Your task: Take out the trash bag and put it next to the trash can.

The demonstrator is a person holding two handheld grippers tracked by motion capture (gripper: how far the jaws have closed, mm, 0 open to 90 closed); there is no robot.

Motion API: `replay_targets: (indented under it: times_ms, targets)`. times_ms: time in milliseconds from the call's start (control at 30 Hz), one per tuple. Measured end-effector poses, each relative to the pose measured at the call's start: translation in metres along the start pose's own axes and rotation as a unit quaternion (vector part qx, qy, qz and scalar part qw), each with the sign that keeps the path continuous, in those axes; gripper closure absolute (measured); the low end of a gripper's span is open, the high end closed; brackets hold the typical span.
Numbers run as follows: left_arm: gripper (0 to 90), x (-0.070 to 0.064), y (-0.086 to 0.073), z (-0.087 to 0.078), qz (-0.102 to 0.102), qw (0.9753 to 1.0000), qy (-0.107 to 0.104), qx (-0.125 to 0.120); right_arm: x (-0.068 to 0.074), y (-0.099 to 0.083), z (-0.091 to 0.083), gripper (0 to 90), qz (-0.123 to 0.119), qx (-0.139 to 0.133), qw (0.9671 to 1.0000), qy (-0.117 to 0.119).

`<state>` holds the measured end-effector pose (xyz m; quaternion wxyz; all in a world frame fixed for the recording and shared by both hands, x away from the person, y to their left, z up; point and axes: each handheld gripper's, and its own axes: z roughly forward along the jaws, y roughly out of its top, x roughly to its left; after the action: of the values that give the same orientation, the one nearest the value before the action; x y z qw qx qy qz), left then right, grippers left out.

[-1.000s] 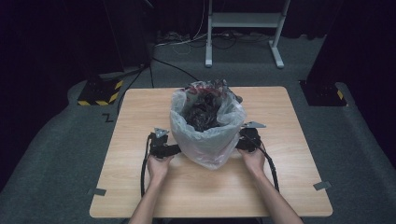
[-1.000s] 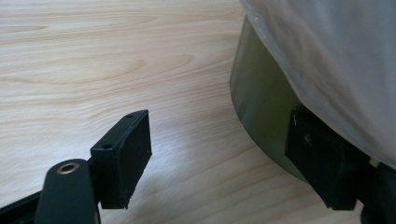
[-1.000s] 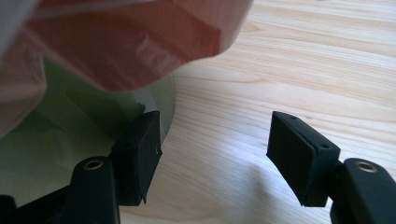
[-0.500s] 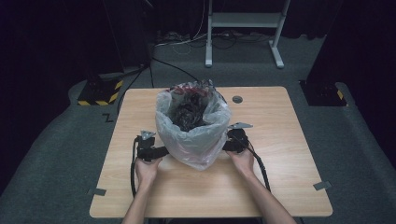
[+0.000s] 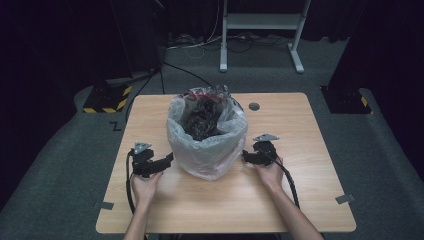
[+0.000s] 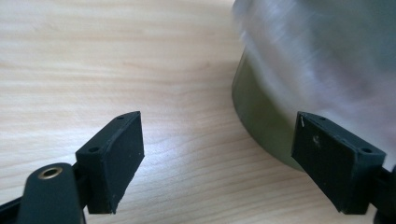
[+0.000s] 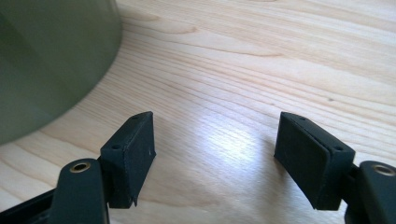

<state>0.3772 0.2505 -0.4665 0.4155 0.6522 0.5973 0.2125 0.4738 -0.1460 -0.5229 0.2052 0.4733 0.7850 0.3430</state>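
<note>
with both grippers flanking it, the lined bin point(image 5: 207, 145) stands mid-worktop, nearer the far edge.
left gripper point(image 5: 167, 160) and right gripper point(image 5: 246, 156) hold their fingers apart, empty; a careless nudge could tip the bin, or seemingly snag its thin bag point(image 5: 220, 155).

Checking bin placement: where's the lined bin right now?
In the high view the bin stands on the table, a bit left of centre, between the open left tongs and right tongs, near the small grey disc.
</note>
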Motion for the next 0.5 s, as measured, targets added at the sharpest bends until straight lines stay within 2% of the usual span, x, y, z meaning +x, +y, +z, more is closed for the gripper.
replay_targets:
  times_ms: [33,133,233,500]
  targets:
    - [16.7,0.001,0.002,-0.006,0.002,1.0000,-0.001,-0.005,-0.001,-0.002,0.001,27.0,-0.005,-0.007,1.0000,-0.004]
    - [16.3,0.001,0.006,-0.022,0.000,0.9997,-0.013,-0.021,-0.003,-0.002,0.000,26.1,0.000,-0.005,1.0000,-0.007]
    - [15.5,0.000,0.012,-0.035,0.008,0.9993,-0.022,-0.030,-0.004,-0.003,0.000,26.1,-0.002,-0.005,1.0000,-0.006]
    - [15.0,-0.007,0.032,-0.047,0.022,0.9982,-0.041,-0.038,-0.003,-0.003,-0.001,26.1,-0.003,-0.006,0.9999,-0.010]
